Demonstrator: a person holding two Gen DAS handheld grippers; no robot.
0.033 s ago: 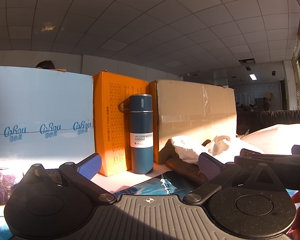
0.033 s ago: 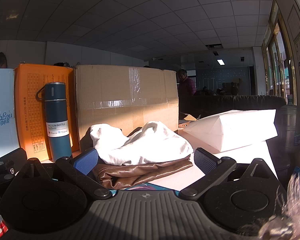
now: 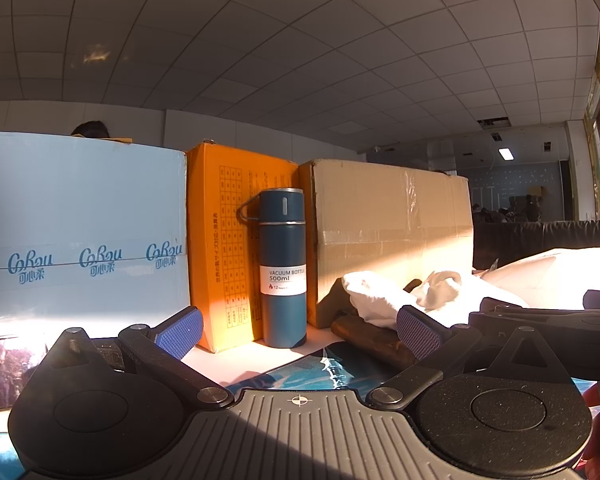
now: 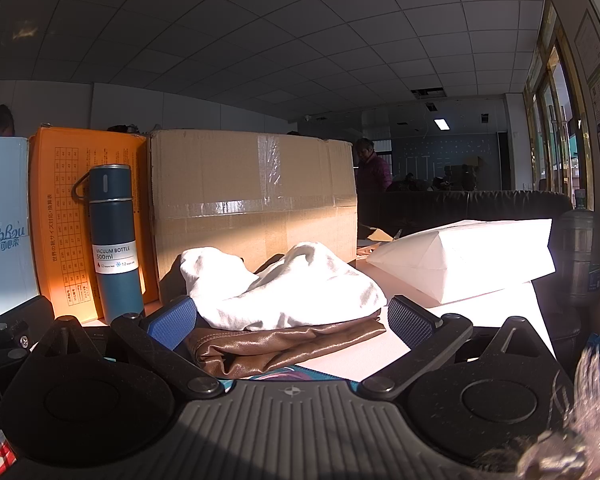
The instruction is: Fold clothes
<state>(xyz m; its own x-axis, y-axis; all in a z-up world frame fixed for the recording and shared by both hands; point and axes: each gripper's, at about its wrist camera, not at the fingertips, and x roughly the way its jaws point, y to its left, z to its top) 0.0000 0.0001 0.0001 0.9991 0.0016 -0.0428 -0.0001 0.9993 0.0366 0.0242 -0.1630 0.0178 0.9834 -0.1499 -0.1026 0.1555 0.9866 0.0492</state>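
A crumpled white garment [image 4: 284, 292] lies on top of a folded brown leather-like garment [image 4: 284, 344] on the table, just ahead of my right gripper [image 4: 292, 320]. That gripper is open wide and level, its blue pads [image 4: 172, 320] flanking the pile without touching it. In the left wrist view the same white garment [image 3: 376, 296] and brown garment [image 3: 372, 338] sit to the right of centre. My left gripper [image 3: 299, 332] is open with nothing between its fingers, aimed at a blue vacuum bottle [image 3: 283, 272].
Behind the clothes stand a light-blue box [image 3: 80, 232], an orange box [image 3: 220, 248] and a taped cardboard box [image 4: 252, 208]. A white paper bag [image 4: 468, 260] lies at the right, a water jug [image 4: 578, 256] beyond it. A person [image 4: 374, 168] stands far back.
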